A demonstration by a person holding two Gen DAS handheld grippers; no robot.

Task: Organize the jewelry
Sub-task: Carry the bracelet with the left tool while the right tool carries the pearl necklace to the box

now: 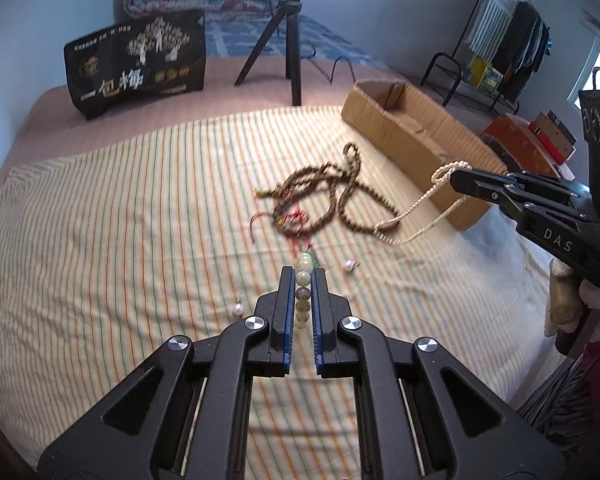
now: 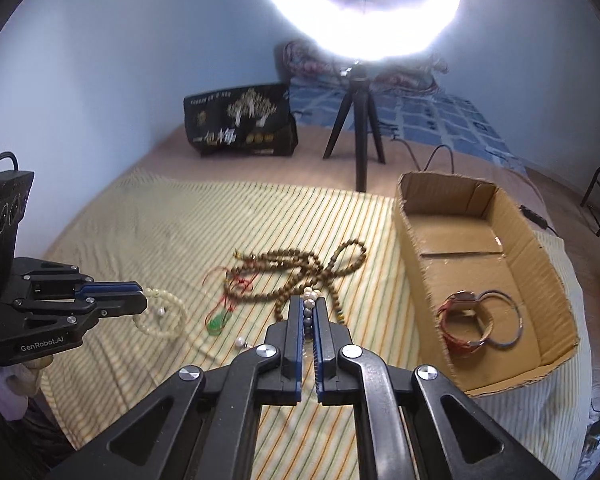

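My left gripper point(image 1: 303, 274) is shut on a pale jade-coloured bead bracelet point(image 1: 303, 280), held just above the striped cloth; it also shows in the right wrist view point(image 2: 162, 312). My right gripper point(image 2: 309, 304) is shut on a white pearl necklace point(image 2: 310, 296), whose strand hangs from it down to the cloth in the left wrist view point(image 1: 424, 200). A long brown bead necklace point(image 2: 300, 272) lies tangled mid-cloth beside a red cord with a green pendant point(image 2: 217, 322). Loose pearl earrings point(image 1: 238, 309) lie nearby.
An open cardboard box point(image 2: 540, 248) at the right holds a watch point(image 2: 466, 318) and a silver bangle point(image 2: 508, 320). A black tripod point(image 2: 358, 120) with a ring light and a black printed bag point(image 2: 240, 124) stand behind. A clothes rack point(image 1: 508, 36) is far right.
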